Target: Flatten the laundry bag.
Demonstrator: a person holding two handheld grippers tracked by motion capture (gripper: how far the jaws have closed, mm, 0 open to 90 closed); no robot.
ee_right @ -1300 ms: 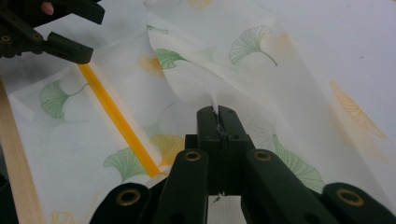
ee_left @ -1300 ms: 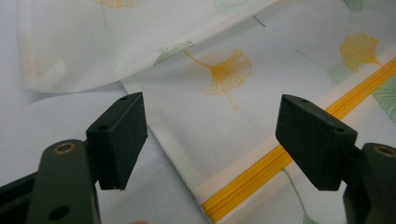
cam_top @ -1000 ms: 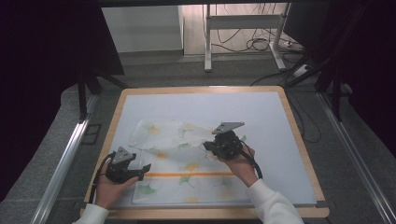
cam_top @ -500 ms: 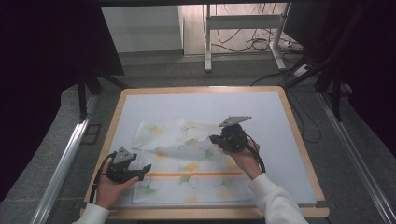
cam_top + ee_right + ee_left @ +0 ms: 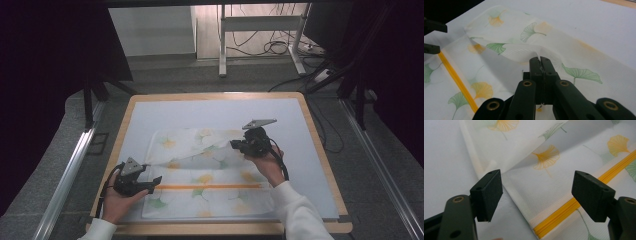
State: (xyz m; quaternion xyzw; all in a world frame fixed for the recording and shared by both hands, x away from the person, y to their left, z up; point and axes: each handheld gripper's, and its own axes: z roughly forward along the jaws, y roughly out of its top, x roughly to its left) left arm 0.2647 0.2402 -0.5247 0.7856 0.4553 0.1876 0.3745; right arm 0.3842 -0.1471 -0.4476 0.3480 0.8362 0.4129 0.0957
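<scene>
White mat (image 5: 310,150) | left tongs (image 5: 537,195) released | right tongs (image 5: 540,65) pinch mesh bag (image 5: 506,50), closeup

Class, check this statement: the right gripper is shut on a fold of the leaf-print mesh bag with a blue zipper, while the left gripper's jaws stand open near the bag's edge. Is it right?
One detail is wrong: the zipper is orange-yellow, not blue, as the left gripper view shows. The rest stands: the right gripper is shut on a fold of the leaf-print mesh bag, and the left gripper has its jaws open near the bag's edge.
</scene>
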